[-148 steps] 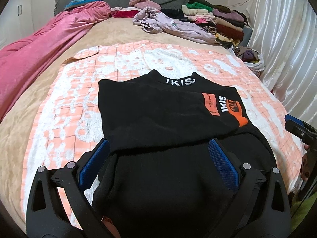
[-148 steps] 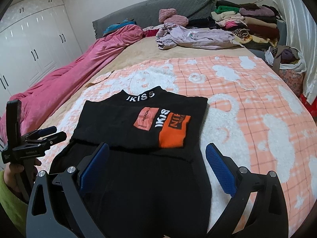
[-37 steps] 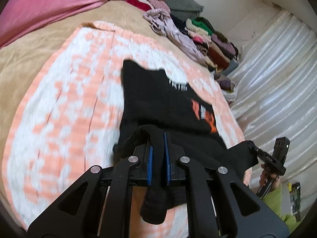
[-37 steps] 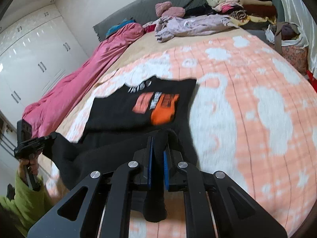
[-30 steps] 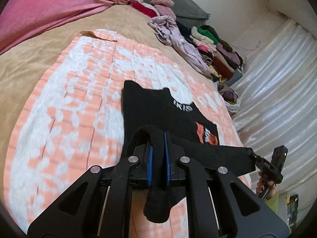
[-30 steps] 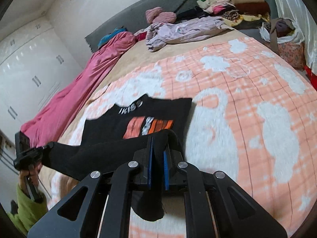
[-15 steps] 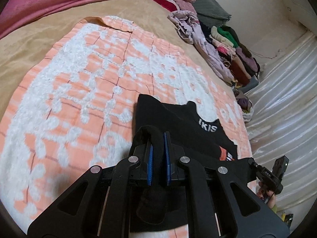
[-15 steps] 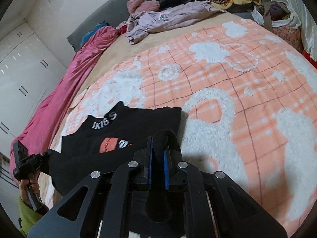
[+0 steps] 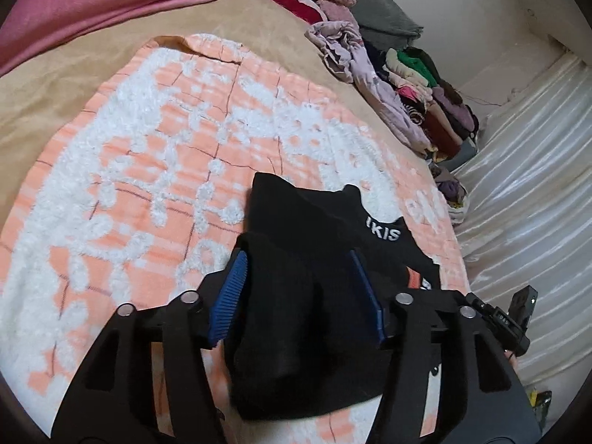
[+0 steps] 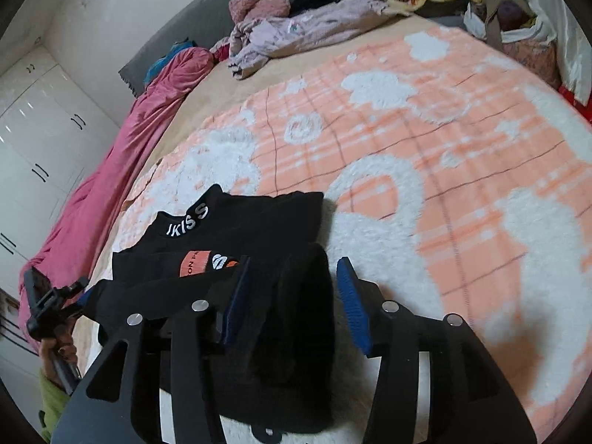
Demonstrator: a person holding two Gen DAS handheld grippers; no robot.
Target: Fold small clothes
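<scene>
Below, left wrist view: left tool point(image 9: 298, 292) at lower centre, blue pads point(image 9: 227, 294) parting, jaws opening about a bunched edge of the black top point(image 9: 296, 318), cloth between them but no longer pinched. Black top spread folded on the orange-and-white blanket point(image 9: 148, 170), white collar lettering point(image 9: 383, 231) at centre right. Pink quilt point(image 9: 111, 3) across upper left; stacked clothes point(image 9: 425, 85) at upper right. Right tool point(image 9: 510, 318) glimpsed at right edge.

Right wrist view: right tool point(image 10: 294, 296) at lower centre, jaws likewise opening, a fold of the black top point(image 10: 292, 296) loose between the pads point(image 10: 353, 310). Orange patch point(image 10: 196, 262) left of centre, collar above it. Left tool point(image 10: 55, 307) gripped by a hand point(image 10: 59, 347) at lower left. White wardrobe point(image 10: 40, 140) along left edge.
</scene>
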